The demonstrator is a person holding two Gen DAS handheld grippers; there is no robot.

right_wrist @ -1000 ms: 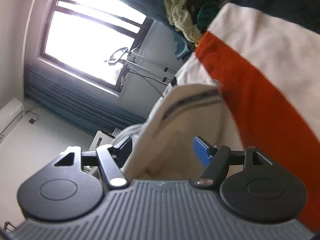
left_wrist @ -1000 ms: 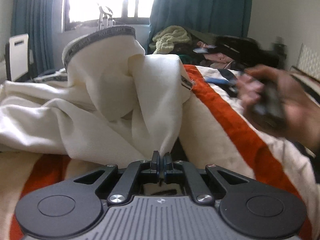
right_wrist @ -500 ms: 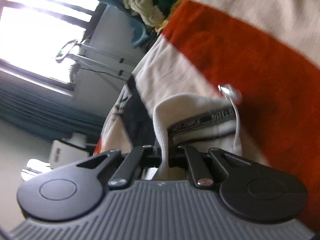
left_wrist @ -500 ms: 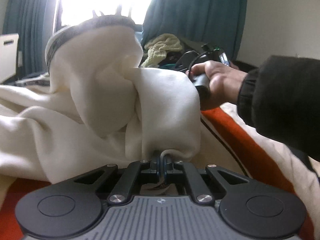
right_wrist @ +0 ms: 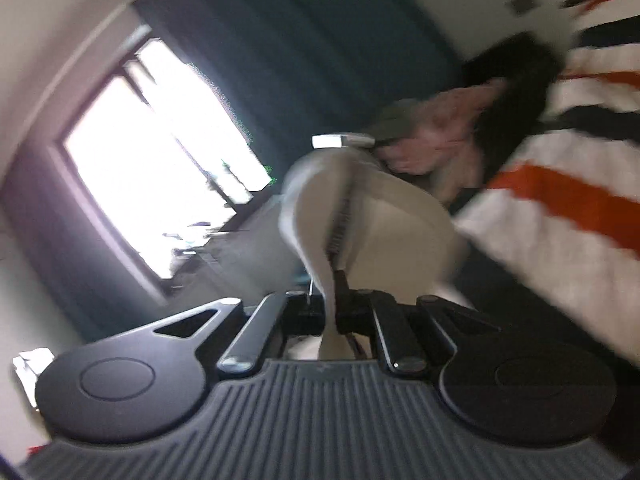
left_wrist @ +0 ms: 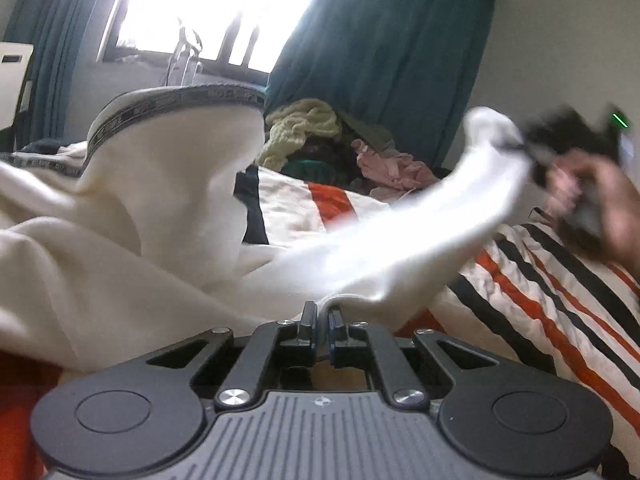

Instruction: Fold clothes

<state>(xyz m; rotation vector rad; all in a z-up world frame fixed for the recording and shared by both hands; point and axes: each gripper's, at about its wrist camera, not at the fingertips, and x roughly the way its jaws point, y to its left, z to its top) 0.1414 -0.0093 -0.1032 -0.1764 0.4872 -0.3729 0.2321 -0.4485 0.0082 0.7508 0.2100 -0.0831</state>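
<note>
— Left gripper [left_wrist: 319, 316]: clamped on a bunched edge of the cream garment [left_wrist: 132, 248], low at 6 o'clock in the left wrist view. Pinned there, probably, to anchor one end.

— And the right gripper [right_wrist: 334, 292]?

— Closed too, with a thin fold of the same cream fabric squeezed between the jaws. Seen from the left wrist at 2 o'clock, blurred, held in the right hand [left_wrist: 592, 200].

— Why so far apart?

— Likely to stretch the cloth out before folding. Runs as a taut white band from 6 o'clock up toward 2 o'clock.

— Rest of the garment?

— Heaped at 9 to 10 o'clock on the striped bedspread [left_wrist: 560, 312], grey lettered band [left_wrist: 176, 100] standing up at 11 o'clock. Not yet flat.

— Anything in the way?

— Pile of other clothes [left_wrist: 304, 128] at 12 o'clock, well apart, in front of the teal curtain [left_wrist: 384, 40].

— Risk?

— Slipping from the thin pinch, possibly. Too blurred to judge the hold on the right.
</note>
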